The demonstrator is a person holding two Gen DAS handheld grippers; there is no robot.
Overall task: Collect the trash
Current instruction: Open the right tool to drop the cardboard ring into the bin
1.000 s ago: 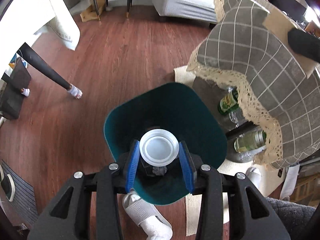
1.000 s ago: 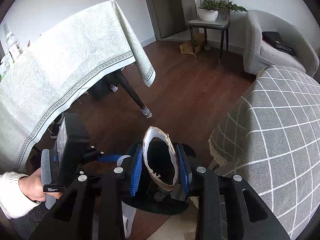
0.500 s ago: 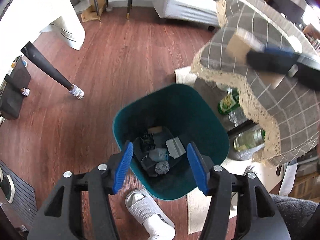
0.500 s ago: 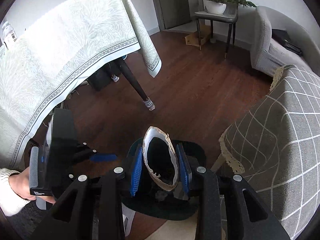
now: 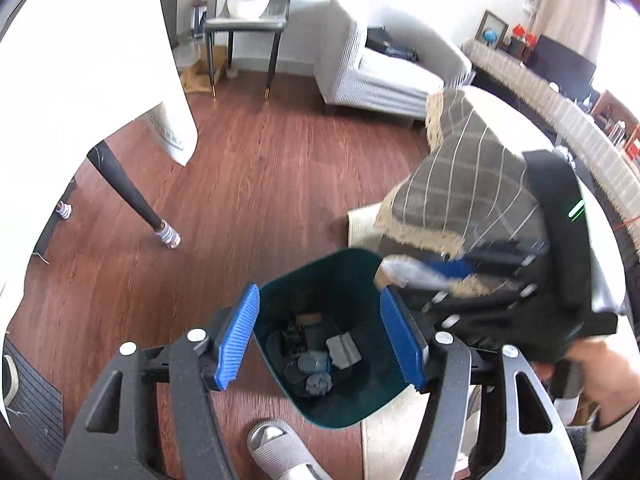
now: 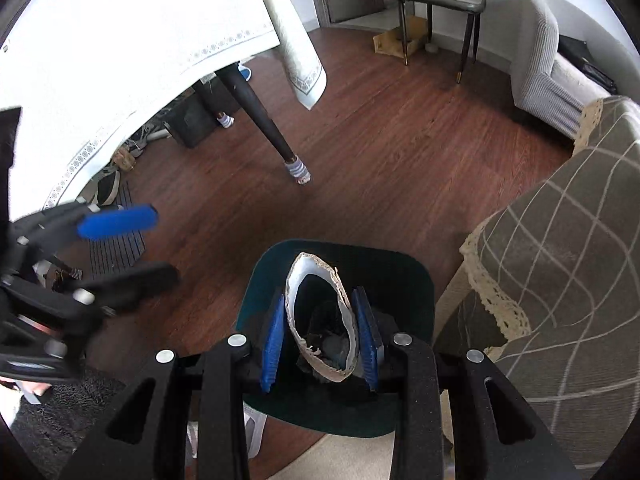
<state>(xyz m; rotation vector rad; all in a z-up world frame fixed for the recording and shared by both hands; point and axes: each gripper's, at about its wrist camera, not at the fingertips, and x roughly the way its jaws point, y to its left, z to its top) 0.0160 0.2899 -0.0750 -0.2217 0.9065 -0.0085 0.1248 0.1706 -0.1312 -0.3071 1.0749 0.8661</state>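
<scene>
A dark teal trash bin [image 5: 352,276] stands on the wood floor and holds several grey and dark scraps [image 5: 316,360]. My left gripper [image 5: 320,332] is open and empty just above the bin's mouth. My right gripper [image 6: 322,332] is shut on a torn paper ring [image 6: 320,320], white inside with a ragged brown edge, and holds it over the same bin [image 6: 404,276]. The right gripper also shows blurred at the bin's right rim in the left wrist view [image 5: 448,272]. The left gripper shows at the left of the right wrist view [image 6: 116,248].
A grey checked cloth with lace trim [image 5: 460,184] covers a low table right of the bin. A white-clothed table with a dark leg [image 6: 260,116] stands to the left. A white slipper [image 5: 280,452] lies by the bin. A grey armchair [image 5: 384,76] and a side table [image 5: 244,24] stand behind.
My left gripper opened and dropped the white plastic lid into the bin, then pulled back and tilted up. My right gripper, still holding the paper ring, moved over the bin.
</scene>
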